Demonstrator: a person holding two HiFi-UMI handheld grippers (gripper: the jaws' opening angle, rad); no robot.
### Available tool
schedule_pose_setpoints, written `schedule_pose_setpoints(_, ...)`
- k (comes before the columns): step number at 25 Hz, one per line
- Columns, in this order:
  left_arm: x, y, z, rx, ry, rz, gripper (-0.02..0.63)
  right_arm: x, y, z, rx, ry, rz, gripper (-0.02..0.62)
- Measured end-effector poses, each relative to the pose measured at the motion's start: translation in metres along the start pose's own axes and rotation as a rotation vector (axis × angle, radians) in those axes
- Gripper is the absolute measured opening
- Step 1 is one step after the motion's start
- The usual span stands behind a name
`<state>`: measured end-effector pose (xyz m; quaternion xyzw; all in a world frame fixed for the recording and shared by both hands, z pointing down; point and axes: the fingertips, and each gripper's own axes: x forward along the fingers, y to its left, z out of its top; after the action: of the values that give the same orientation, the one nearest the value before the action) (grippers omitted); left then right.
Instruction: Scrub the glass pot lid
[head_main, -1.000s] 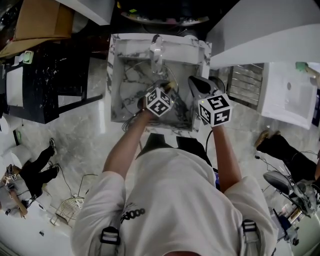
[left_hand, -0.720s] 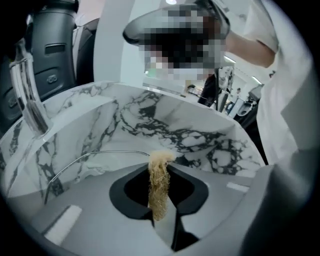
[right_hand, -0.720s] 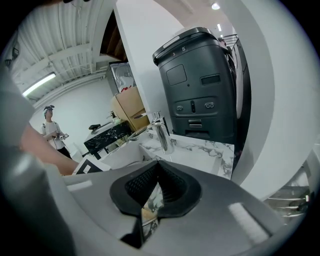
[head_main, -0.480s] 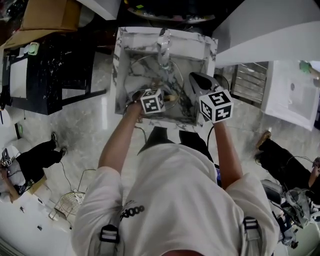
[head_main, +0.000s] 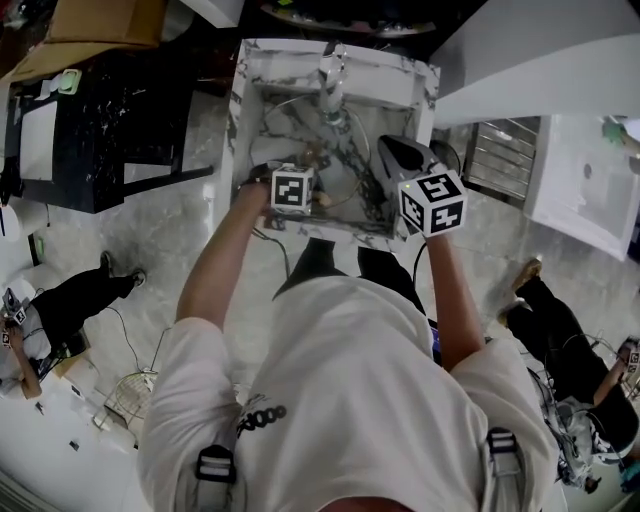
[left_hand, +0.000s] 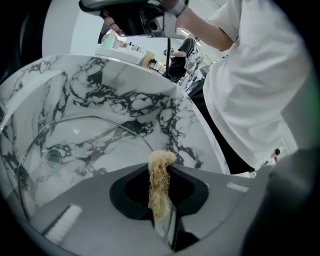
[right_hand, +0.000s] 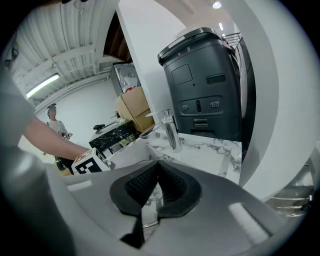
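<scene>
Left gripper (left_hand: 162, 171): jaws closed down on a scrub pad (left_hand: 161, 159); tan, coarse, fibrous strip; long axis runs along the jaws, frayed tuft sticks out past the tips toward the basin's far wall.

Right gripper (right_hand: 156, 167): jaws narrow, ribbed black pads pinching the edge of the glass pot lid (right_hand: 151, 207); clear pane passes edge-on between the pads, thin metal rim showing low in the gap.

Lid sits inside the sink (left_hand: 125, 85); seen from the left gripper view as a round clear disc with a thin bright metal rim arcing across the basin; knob (left_hand: 52, 159) on the side facing that camera; round, so no long axis of its own; flat or tilted: cannot tell.

Scrub pad is over the lid's near side; contact with the glass cannot be read.

Sink: square basin, white marble with dark grey veins, smooth and glossy; chrome faucet (right_hand: 171, 131) upright at the back rim.

Room: pale marbled floor (head_main: 200, 250); black stone-topped counter (head_main: 90, 120) left of the sink; cardboard box (head_main: 90, 20) beyond it; dark grey boxy machine (right_hand: 205, 85) behind the sink; a person sitting on the floor (head_main: 70, 310) at far left.
</scene>
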<state>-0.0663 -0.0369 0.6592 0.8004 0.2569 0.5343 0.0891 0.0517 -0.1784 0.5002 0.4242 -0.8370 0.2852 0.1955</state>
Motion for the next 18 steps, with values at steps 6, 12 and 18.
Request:
schedule_pose_setpoints(6, -0.007, -0.011, -0.035, 0.031, 0.172, -0.089, 0.052, -0.003, 0.004, -0.003, -0.002, 0.002, 0.009, 0.003)
schedule_pose_setpoints(12, -0.022, -0.018, -0.074, 0.021, 0.364, -0.158, 0.052, -0.006, 0.007, -0.011, 0.006, 0.014, 0.01, 0.003)
schedule_pose_setpoints(18, -0.044, 0.009, -0.111, 0.023, 0.572, -0.11, 0.052, -0.007, 0.008, -0.011, 0.011, 0.013, 0.012, 0.003)
